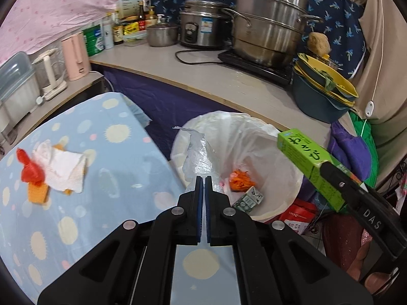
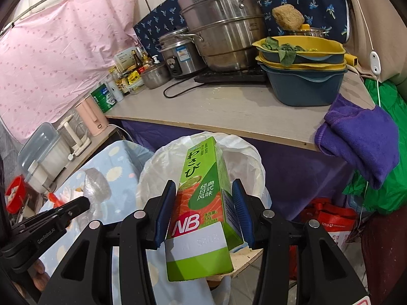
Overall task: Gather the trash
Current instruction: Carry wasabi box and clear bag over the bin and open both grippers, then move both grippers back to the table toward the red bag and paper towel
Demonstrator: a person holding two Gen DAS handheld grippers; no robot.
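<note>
My right gripper [image 2: 203,204] is shut on a green wasabi box [image 2: 201,203] and holds it over the white-lined trash bin [image 2: 244,157]; the box also shows in the left wrist view [image 1: 309,164]. My left gripper [image 1: 204,181] is shut on a clear crumpled plastic bag [image 1: 197,152] at the bin's near rim [image 1: 292,195]; the bag also shows in the right wrist view [image 2: 95,184]. The bin holds an orange scrap [image 1: 240,180] and a small carton [image 1: 248,199]. On the blue spotted tablecloth [image 1: 109,167] lie a white tissue [image 1: 63,169], a red wrapper [image 1: 29,170] and an orange sponge [image 1: 37,194].
A counter [image 1: 198,76] behind the bin carries a steel steamer pot [image 1: 267,23], a rice cooker [image 1: 201,25], stacked yellow and blue basins [image 1: 323,89] and bottles. A purple towel [image 2: 361,137] hangs off the counter edge. Red bags [image 2: 330,218] lie on the floor at right.
</note>
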